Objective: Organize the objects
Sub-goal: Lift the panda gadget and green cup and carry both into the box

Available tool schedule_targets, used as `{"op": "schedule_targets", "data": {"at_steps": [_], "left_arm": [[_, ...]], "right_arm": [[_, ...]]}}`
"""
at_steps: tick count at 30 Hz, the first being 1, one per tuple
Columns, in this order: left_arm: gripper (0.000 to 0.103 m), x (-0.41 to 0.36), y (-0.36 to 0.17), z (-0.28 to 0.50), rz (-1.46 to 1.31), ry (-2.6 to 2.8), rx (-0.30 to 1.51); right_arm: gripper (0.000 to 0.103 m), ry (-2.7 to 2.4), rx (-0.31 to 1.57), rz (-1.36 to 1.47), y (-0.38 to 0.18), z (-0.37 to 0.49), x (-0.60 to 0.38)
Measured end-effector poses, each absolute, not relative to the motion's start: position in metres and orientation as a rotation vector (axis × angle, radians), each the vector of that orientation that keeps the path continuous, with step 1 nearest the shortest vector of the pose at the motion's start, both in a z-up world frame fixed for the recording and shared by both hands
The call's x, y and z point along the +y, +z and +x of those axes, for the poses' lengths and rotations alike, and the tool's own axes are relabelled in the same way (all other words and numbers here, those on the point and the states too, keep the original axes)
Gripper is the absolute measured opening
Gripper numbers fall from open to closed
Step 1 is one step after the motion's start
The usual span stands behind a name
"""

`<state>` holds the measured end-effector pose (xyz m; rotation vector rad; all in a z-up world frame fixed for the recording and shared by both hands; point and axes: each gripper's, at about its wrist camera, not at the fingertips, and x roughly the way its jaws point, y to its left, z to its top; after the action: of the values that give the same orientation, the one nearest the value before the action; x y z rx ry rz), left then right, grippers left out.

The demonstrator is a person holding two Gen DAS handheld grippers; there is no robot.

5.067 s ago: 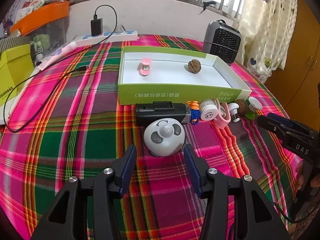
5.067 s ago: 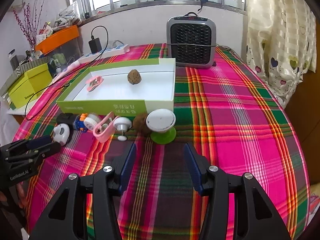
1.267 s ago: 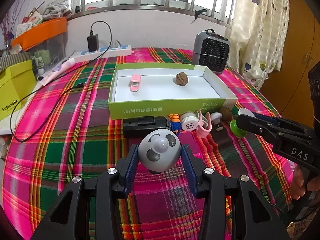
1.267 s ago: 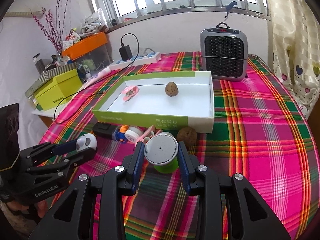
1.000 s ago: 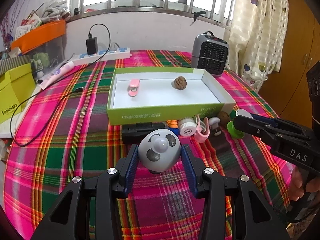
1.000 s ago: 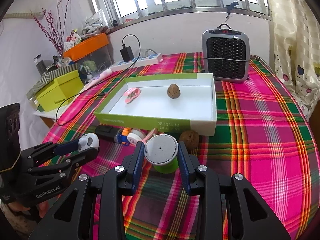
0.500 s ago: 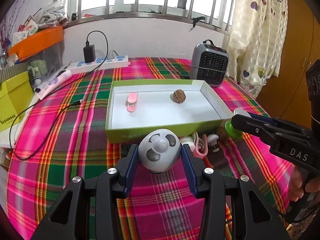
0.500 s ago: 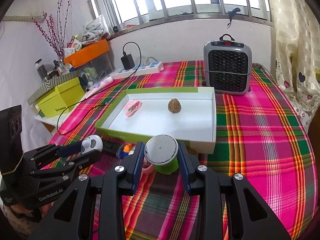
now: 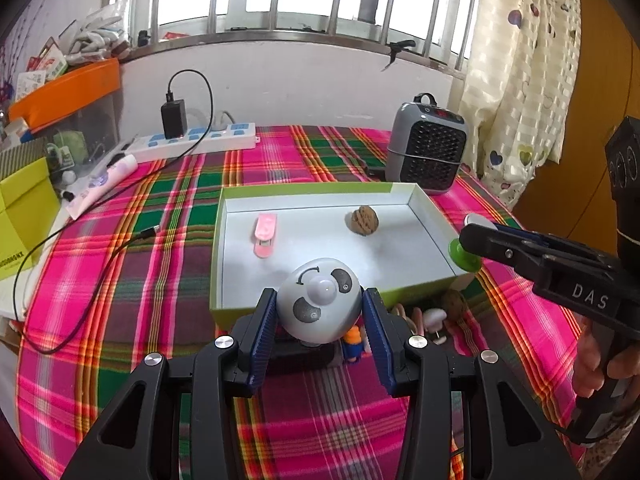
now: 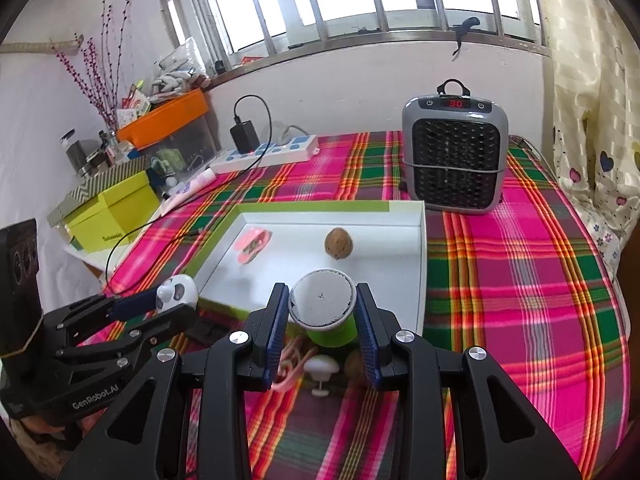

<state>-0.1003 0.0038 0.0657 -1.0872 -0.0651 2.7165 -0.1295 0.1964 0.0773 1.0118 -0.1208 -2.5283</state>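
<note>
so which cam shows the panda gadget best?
Left wrist: the panda gadget fills the centre, face-on, clamped by the left gripper. The right wrist view shows it small and side-on at the left.

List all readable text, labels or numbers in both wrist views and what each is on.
"DAS": on the right tool's black body.
"GenRobot.AI": on the left tool's black body.
"30": red digits on the grey heater.
Curved arrow mark: on the panda-faced white ball.
Dark print on the yellow-green box: too blurred to read.
Print on the white tube: too small to read.
</note>
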Motion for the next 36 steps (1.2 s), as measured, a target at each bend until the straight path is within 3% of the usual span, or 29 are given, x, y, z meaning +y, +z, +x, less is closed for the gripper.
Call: {"op": "schedule_targets", "data": {"at_steps": [36], "left_arm": [[0.041,0.017,0.037,-0.213,-1.2,2.639,-0.065]], "right_arm": [[0.035,-2.499,-0.222,1.154,0.042,-0.228,0.2]]}}
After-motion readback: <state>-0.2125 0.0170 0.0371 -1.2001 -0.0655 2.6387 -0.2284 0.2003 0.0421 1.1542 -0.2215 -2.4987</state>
